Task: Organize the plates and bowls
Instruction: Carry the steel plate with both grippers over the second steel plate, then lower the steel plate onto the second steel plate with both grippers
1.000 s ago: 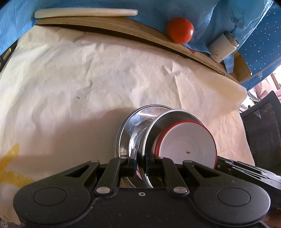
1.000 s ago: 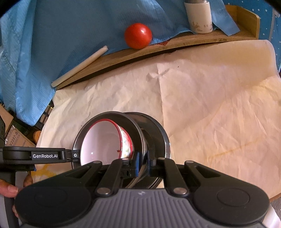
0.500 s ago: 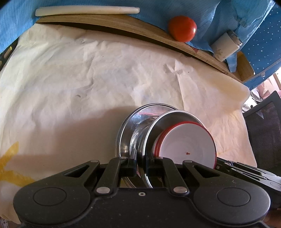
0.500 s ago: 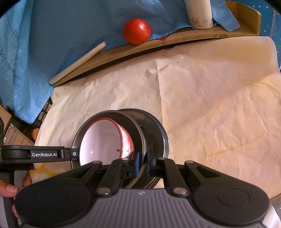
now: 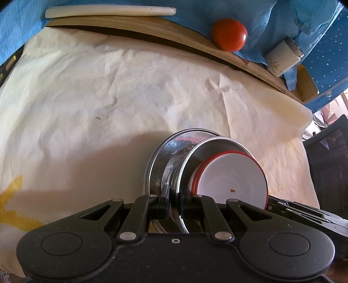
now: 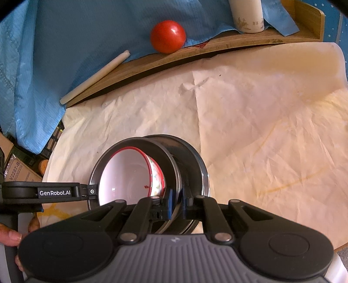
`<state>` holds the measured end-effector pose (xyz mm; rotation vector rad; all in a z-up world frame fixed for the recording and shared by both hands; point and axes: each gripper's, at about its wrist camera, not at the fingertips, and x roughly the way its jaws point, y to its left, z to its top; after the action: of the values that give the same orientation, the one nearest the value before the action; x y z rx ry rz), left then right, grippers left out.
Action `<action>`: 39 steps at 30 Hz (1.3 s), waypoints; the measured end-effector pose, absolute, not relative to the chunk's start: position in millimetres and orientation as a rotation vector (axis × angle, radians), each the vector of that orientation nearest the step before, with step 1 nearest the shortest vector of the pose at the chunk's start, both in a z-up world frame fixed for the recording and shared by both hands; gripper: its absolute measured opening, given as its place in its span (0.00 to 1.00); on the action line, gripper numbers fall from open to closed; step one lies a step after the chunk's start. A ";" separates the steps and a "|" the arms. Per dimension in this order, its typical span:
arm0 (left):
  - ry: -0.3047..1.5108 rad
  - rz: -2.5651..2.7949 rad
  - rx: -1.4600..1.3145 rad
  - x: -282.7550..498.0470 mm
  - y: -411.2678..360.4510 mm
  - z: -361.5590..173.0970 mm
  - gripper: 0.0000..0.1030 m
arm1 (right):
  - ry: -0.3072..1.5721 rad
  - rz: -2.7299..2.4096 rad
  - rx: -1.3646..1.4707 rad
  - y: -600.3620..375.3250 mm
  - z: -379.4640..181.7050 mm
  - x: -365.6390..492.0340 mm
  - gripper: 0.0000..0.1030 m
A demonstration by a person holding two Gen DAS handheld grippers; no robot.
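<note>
Tabletop (image 5: 108, 104) covered by a creased cream paper sheet (image 6: 261, 122), with yellowish stains at the near left and right. Along its far edge runs a raised wooden board (image 5: 134, 28), draped with blue cloth (image 6: 65, 43).

Left wrist view, left to right on the board: a long white stick (image 5: 108, 12) lying flat, a red tomato (image 5: 229, 34), a white cylindrical container (image 5: 282, 57) that looks tilted in this view. At the far right, off the tabletop, a dark mesh chair back (image 5: 328, 165). Open paper between the board and the dishes, with nothing lying there.

Right wrist view, far left: cardboard box (image 6: 19, 169) below the cloth edge; fingers of a hand (image 6: 9, 236) at the lower left corner.

Task items: 2 steel plates nested loosely, tipped nearly on edge, low centre in both views. The inner steel plate (image 5: 208, 150) carries 2 stacked white bowls with red rims (image 5: 232, 176), open side toward the left tongs. The outer steel plate (image 5: 165, 152) sits behind it.

Left tongs (image 5: 174, 198): clenched on the near rim of the inner steel plate, 1 pad each side of the rim. Right tongs (image 6: 176, 202): likewise clamped on the same plate's rim from the opposite side. Each tool shows in the other's view at the edge of the stack. Whether the stack touches the paper cannot be told.
</note>
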<state>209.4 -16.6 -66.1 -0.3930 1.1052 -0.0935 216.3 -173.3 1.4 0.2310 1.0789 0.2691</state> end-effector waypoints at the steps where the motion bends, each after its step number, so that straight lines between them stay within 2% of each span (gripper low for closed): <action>1: 1.106 -0.092 -0.393 209.7 -16.6 -66.1 0.07 | 1.080 0.269 0.231 -173.0 0.9 216.8 0.10; 39: 1.120 -0.072 -0.421 214.1 -15.9 -72.5 0.07 | 1.112 0.255 0.245 -170.3 -10.5 221.6 0.11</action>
<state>214.1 -15.9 -72.5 -0.4205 1.1203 -0.0721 221.6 -170.3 -10.5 0.2449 1.1118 0.2553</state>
